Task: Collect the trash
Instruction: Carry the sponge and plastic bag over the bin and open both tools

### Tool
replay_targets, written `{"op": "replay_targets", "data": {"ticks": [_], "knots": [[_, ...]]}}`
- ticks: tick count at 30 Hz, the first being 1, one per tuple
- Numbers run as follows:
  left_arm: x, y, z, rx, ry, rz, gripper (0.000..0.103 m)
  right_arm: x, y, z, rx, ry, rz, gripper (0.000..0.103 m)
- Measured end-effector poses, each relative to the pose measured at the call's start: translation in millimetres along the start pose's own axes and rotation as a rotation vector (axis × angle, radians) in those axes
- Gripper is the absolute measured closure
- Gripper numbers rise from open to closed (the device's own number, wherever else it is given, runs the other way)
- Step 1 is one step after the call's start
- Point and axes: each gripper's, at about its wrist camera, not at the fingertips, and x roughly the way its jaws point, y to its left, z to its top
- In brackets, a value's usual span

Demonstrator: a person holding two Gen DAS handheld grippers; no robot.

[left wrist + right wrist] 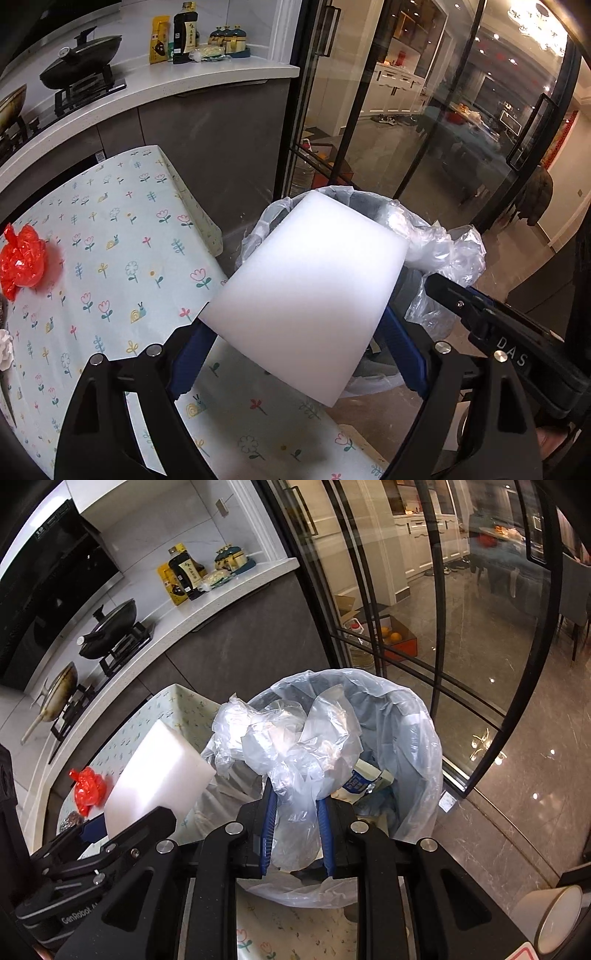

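The left gripper (295,354) clamps a white foam block (310,291) at the rim of the lined trash bin (461,251); released here, it may catch the rim and tip out. The right gripper (297,830) pinches crumpled clear plastic (291,746) over the bin's mouth; clingy film may stick to its pads.

White counter (207,79), grey cabinets (221,147), black-framed glass doors (436,635), glossy floor (517,812).

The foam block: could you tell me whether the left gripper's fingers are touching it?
Touching. In the left wrist view both blue fingers press the foam block's sides, holding it above the bin.
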Motion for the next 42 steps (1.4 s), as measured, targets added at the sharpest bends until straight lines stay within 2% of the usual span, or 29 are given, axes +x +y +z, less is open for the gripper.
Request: {"op": "replay_targets", "data": {"ticks": [5, 13, 18, 20, 23, 42], "knots": [[7, -4, 5, -0.02, 0.013, -0.031, 0.019, -2, -7, 3, 0.014, -0.009, -0.012, 0.083], [11, -7, 11, -0.037, 0.021, -0.042, 0.015, 0, -9, 3, 0.024, -0.007, -0.031, 0.082], [6, -6, 13, -0.05, 0.003, -0.047, 0.011, 0, -7, 4, 0.021, -0.013, -0.043, 0.075], [3, -2, 14, -0.065, -0.01, -0.038, 0.011, -1, -7, 4, 0.03, -0.016, -0.038, 0.065], [0, 3, 15, -0.083, -0.017, -0.036, 0.011, -2, -5, 5, 0.033, -0.025, -0.037, 0.059], [-42, 39, -10, -0.149, -0.054, 0.05, 0.011, -30, 30, -9, -0.014, -0.051, 0.011, 0.045]]}}
